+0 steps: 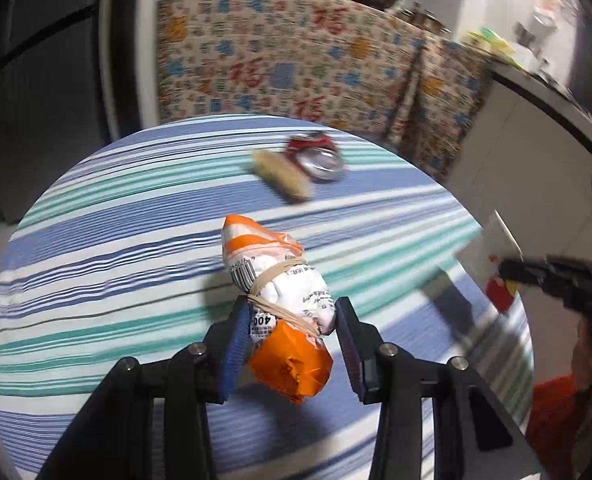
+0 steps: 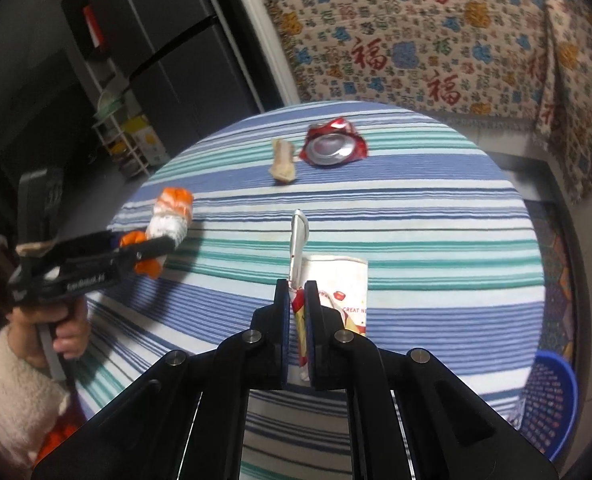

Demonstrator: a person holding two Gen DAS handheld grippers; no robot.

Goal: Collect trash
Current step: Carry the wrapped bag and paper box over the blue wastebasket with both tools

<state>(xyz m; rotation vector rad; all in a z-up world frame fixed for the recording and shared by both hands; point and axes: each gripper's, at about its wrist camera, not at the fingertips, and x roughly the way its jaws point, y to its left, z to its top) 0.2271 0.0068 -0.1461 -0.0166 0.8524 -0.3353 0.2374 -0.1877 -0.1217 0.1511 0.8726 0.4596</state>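
Observation:
My left gripper (image 1: 292, 320) is shut on an orange and white packet (image 1: 280, 292) bound with rubber bands, held just above the striped tablecloth (image 1: 96, 264). The right wrist view shows that same gripper (image 2: 136, 248) and packet (image 2: 172, 216) at the left. My right gripper (image 2: 296, 296) is shut on a flattened white and red wrapper (image 2: 336, 288), whose folded edge sticks up past the fingertips. It also appears at the right edge of the left wrist view as the wrapper (image 1: 492, 248). A crushed red can (image 2: 334, 144) and a beige scrap (image 2: 282, 160) lie together at the far side of the round table.
A blue mesh basket (image 2: 552, 400) stands on the floor at the table's lower right. Beyond the table, a flower-patterned cloth (image 2: 436, 48) covers furniture. A wire shelf rack (image 2: 124, 140) and dark cabinets stand at the left. A hand in a fleecy sleeve (image 2: 12, 400) holds the left gripper.

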